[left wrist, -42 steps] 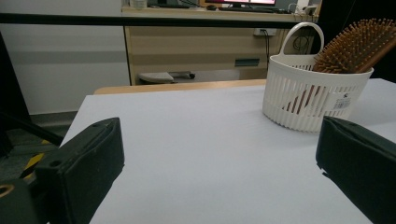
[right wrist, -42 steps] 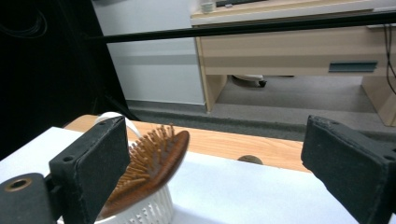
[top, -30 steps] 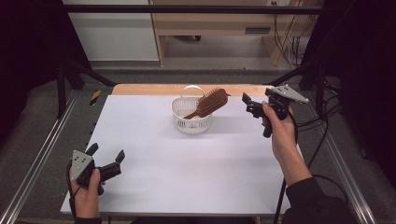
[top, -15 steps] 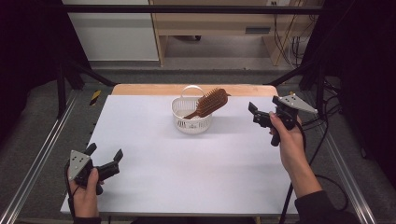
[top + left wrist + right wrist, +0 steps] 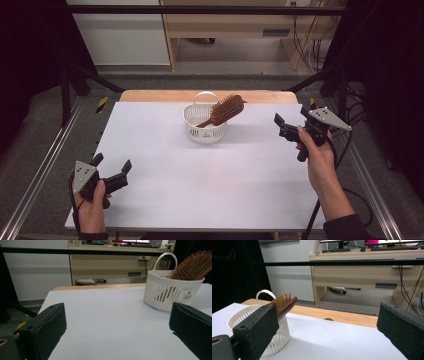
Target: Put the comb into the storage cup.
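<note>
A white-topped table (image 5: 200, 195) under a black frame, a pale wood desk (image 5: 235, 30) across the grey floor beyond it, metal rails running along both long sides. Up near the far edge, about midway across, sits a small white slatted basket (image 5: 206, 131) with its handle up, and a wooden hairbrush (image 5: 224, 111) leans in it, handle down inside, bristled head poking out over the rim toward the right. In the left gripper view the basket (image 5: 172, 290) stands well ahead and to the right, with bare white surface running all the way to it. Left gripper (image 5: 111, 172) hovers low at the near left corner, just inside the table edge, jaws spread wide with nothing between them. Right gripper (image 5: 278, 127) is out at the right side, level with the basket and well apart from it, close to the right edge; its jaws have just been opening and now stand wide apart, empty. In the right gripper view the basket (image 5: 277, 340) and the brush head (image 5: 285, 303) sit off behind the left jaw, open tabletop ahead. The whole middle and near half of the surface is free between the two hands.
</note>
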The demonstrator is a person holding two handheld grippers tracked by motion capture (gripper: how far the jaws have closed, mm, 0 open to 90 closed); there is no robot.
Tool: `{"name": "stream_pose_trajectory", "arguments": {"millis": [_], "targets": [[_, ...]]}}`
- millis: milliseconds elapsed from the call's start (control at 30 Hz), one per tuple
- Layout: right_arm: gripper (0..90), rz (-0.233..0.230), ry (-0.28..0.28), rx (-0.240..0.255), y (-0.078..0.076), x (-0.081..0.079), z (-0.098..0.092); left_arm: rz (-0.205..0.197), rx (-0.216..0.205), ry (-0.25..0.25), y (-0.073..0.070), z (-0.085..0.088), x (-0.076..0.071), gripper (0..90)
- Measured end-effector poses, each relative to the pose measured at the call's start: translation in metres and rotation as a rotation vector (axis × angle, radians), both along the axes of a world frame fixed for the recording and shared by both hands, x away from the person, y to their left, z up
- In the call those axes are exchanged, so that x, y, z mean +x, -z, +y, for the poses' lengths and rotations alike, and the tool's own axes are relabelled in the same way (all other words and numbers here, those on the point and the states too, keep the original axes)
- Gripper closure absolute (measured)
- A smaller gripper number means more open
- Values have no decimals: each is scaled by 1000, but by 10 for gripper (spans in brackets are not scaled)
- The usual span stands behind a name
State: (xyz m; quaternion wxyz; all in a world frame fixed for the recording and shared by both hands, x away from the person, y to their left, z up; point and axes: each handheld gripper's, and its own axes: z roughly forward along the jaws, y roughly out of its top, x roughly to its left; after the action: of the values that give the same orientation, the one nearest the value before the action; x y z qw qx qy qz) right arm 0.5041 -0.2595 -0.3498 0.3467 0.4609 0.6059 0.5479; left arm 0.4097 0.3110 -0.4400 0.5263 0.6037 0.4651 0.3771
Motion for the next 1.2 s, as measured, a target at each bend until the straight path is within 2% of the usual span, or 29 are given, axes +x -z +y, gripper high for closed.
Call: {"name": "stream_pose_trajectory", "arguments": {"millis": [300, 500, 733, 900, 1200], "targets": [[38, -10, -15, -5, 3, -13, -9, -3, 3, 11, 0, -1, 0, 12], [38, -9, -14, 10, 11, -22, -14, -7, 13, 15, -1, 0, -1, 12], [38, -13, -15, 33, 19, -33, -22, -10, 0, 20, -2, 3, -3, 13], [38, -11, -12, 33, 24, -40, -27, -10, 11, 44, -3, 0, -5, 12], [38, -11, -12, 40, 35, -49, -33, -9, 4, 59, -3, 0, -6, 12]]}}
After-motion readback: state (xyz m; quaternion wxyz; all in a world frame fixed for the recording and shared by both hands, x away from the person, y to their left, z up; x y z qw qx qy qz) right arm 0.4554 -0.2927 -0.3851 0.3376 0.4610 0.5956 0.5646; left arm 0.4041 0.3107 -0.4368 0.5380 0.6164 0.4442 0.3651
